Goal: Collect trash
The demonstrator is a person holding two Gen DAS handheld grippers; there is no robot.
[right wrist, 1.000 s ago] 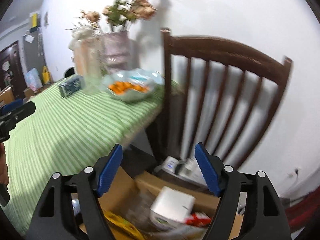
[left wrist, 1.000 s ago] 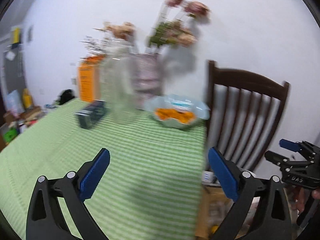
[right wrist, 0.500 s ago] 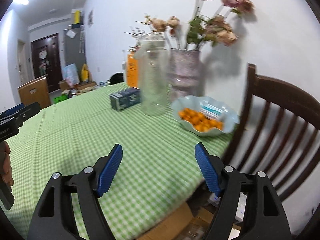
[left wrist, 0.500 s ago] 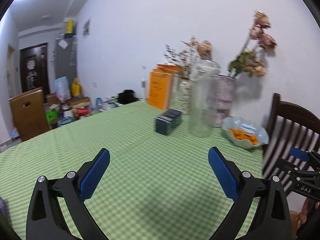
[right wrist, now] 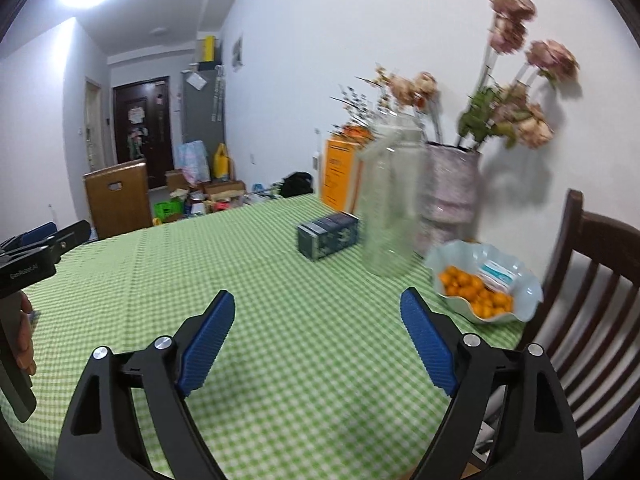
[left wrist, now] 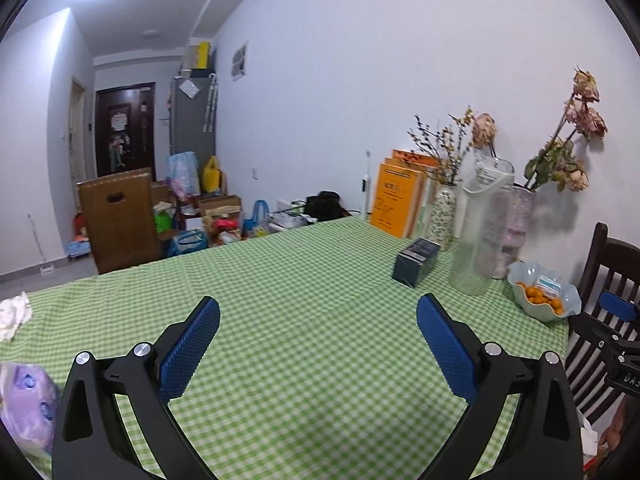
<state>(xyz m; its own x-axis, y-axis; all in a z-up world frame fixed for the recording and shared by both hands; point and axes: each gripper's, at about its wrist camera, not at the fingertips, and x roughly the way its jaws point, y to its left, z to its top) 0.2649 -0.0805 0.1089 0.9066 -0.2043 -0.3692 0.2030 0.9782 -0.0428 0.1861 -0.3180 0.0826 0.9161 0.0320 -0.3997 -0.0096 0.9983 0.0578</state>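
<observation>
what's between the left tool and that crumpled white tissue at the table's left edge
Nothing visible. The left tool stands open and empty over bare green checked cloth, and only cloth lies between it and the crumpled white tissue. The purple pack sits nearer the camera, below that line.

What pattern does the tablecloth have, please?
The tablecloth is green-and-white gingham check, clearest in the left wrist view.

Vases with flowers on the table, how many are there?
2: a small patterned vase beside the orange boxes, and a big pinkish vase behind the clear jar. More may be hidden.
</observation>
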